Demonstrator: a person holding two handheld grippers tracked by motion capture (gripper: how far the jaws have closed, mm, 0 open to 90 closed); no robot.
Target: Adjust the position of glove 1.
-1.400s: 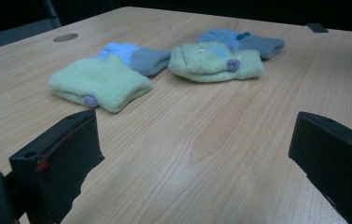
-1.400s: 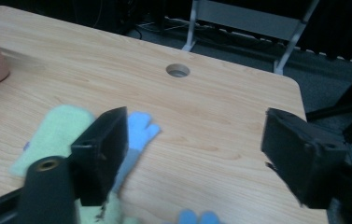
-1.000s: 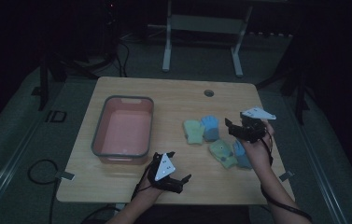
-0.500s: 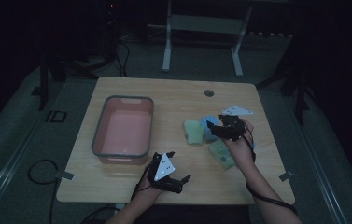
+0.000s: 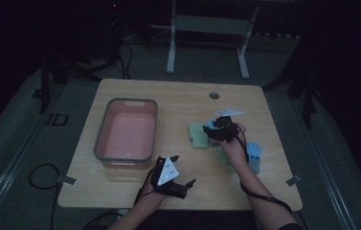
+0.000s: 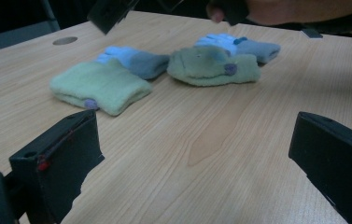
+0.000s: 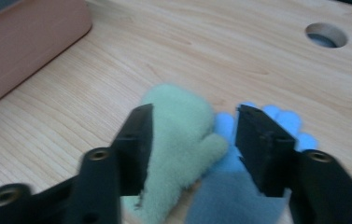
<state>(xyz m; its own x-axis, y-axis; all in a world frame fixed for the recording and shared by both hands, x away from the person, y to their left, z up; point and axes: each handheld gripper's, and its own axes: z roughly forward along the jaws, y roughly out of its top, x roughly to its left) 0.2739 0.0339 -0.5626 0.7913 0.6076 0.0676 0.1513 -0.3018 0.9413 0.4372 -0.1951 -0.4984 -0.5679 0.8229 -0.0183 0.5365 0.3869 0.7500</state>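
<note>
Two pairs of soft gloves lie on the right half of the wooden table. A green mitten [image 5: 197, 136] [image 7: 178, 121] [image 6: 100, 85] lies beside a blue glove [image 7: 239, 186] [image 6: 134, 59]. Nearer the person lie a second green mitten [image 5: 224, 158] [image 6: 213, 67] and a second blue glove [image 5: 253, 155] [image 6: 243, 45]. My right gripper [image 5: 219, 130] [image 7: 194, 126] hangs low over the first pair. Its jaws have just been closing, and between them are the mitten's edge and the blue glove's fingers; no firm pinch shows. My left gripper [image 5: 177, 173] [image 6: 190, 154] rests open near the front edge with nothing between its jaws.
A grey-rimmed pink bin [image 5: 102, 128] [image 7: 24, 37] stands on the left half of the table. A round cable hole [image 5: 214, 95] [image 7: 326, 35] sits near the far edge. Bare wood lies between the bin and the gloves.
My right gripper has moved left and down, from above the nearer gloves to over the green mitten and blue glove. The left gripper has stayed put.
</note>
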